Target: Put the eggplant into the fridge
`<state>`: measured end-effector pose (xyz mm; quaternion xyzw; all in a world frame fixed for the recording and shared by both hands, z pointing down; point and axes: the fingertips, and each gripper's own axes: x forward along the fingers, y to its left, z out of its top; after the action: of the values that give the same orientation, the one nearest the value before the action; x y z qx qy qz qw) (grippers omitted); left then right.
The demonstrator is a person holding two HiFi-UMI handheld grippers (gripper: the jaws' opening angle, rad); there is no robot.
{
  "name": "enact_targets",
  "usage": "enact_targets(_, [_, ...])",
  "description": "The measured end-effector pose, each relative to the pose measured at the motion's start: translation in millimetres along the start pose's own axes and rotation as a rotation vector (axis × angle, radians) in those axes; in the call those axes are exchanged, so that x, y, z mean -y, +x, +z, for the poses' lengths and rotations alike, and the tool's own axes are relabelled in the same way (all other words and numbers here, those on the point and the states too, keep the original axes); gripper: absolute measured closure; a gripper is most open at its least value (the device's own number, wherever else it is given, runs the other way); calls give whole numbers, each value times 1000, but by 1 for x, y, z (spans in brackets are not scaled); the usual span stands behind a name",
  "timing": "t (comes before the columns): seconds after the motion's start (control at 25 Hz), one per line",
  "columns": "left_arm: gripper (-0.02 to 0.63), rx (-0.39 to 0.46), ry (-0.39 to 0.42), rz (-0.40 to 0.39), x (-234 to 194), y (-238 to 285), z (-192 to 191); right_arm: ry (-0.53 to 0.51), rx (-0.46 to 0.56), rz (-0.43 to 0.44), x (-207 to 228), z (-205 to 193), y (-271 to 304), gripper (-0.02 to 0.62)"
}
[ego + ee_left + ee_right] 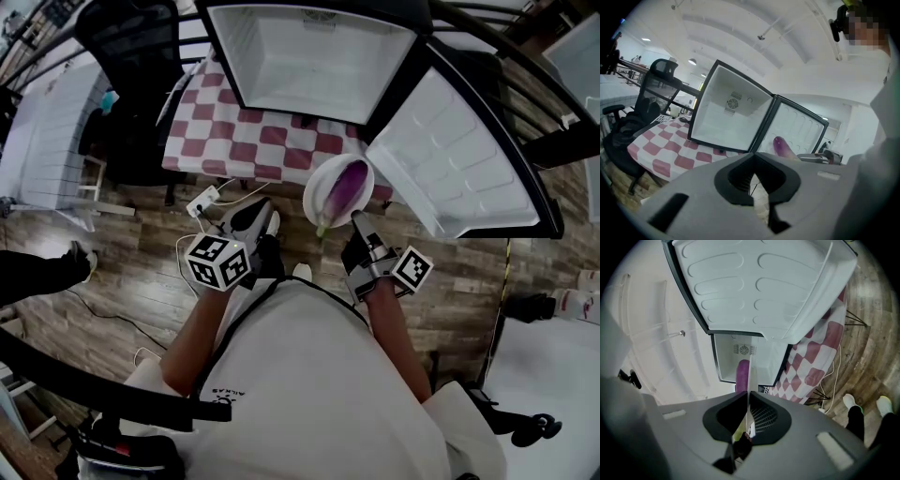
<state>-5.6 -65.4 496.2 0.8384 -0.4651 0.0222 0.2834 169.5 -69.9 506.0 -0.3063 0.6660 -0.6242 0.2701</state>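
A purple eggplant (345, 186) lies on a white plate (322, 195), held in the air in front of the small fridge (309, 56). The fridge stands open, its door (459, 159) swung to the right. My right gripper (356, 217) is shut on the plate's near rim. In the right gripper view the plate (749, 373) shows edge-on between the jaws, with the eggplant (741, 373) on its left. My left gripper (251, 214) hangs to the left of the plate, shut and holding nothing. From the left gripper view, the eggplant (782, 146) shows before the fridge (726, 117).
The fridge sits on a table with a red-and-white checked cloth (253, 131). A black office chair (131, 47) stands at the left. A power strip with cables (202, 202) lies on the wooden floor under the table edge. A white surface (553, 366) is at the lower right.
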Motion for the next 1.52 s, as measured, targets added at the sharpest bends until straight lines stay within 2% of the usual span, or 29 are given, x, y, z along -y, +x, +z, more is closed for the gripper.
enact_targets(0.12, [600,7,-15,-12,-9,10,10,4,1,-5,3,2,11,568])
enact_targets(0.76, [600,-70,37,-80,-74,88,70,17,78,-25,6,45,108,568])
enact_targets(1.12, [601,-122,96,-140,-121,140,103,36,208,-29,16,68,169,568])
enact_targets(1.36, [601,-138,84,-188,-135,163,114,52,274,-43,30,80,198,569])
enact_targets(1.52, [603,-149,136,-202,-144,174,119,49,318,-62,38,92,210,568])
